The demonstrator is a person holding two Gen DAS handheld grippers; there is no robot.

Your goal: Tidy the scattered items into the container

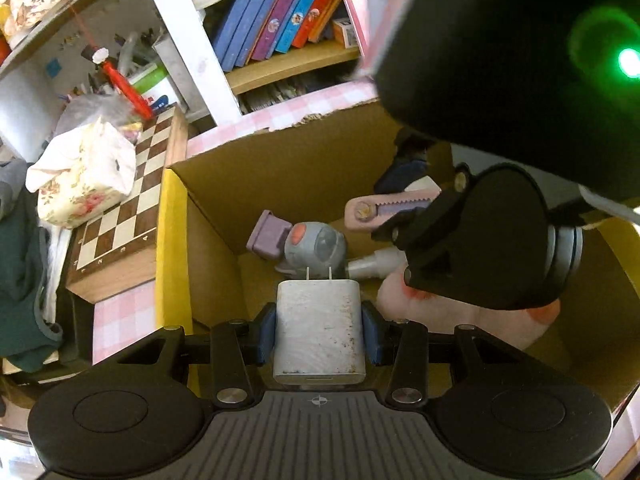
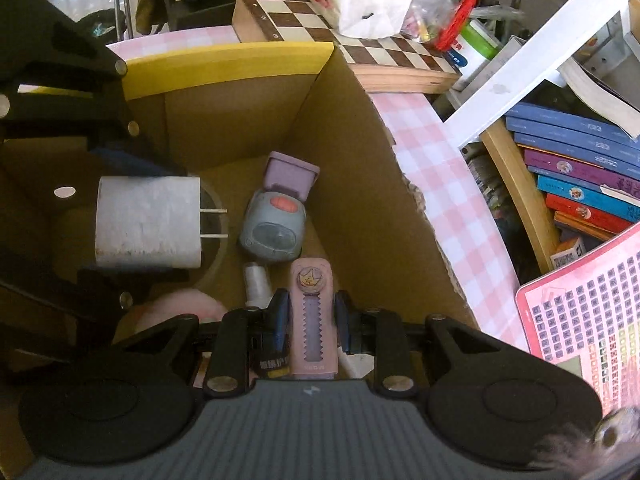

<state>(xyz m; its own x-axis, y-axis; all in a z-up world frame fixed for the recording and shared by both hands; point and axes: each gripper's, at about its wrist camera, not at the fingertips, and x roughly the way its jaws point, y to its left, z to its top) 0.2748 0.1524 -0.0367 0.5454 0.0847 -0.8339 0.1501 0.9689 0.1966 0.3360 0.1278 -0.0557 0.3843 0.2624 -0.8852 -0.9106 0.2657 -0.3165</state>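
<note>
Charger [image 1: 319, 330], a small, hard, light white block held across its smooth flat sides by the left gripper [image 1: 319, 334] above the cardboard box [image 1: 208, 248], could slip, while the right gripper [image 2: 311, 320] pinches a slim, rigid pink cutter [image 2: 311, 316] there too.

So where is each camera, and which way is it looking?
Left wrist view: sits on the left claw, looking down into the box; its claw holds the charger, and the right claw shows too.
Right wrist view: sits on the right claw, looking down into the box; its claw holds the pink cutter, and the left claw shows at its left.
Both share the box, charger, cutter, grey toy and chessboard.
</note>
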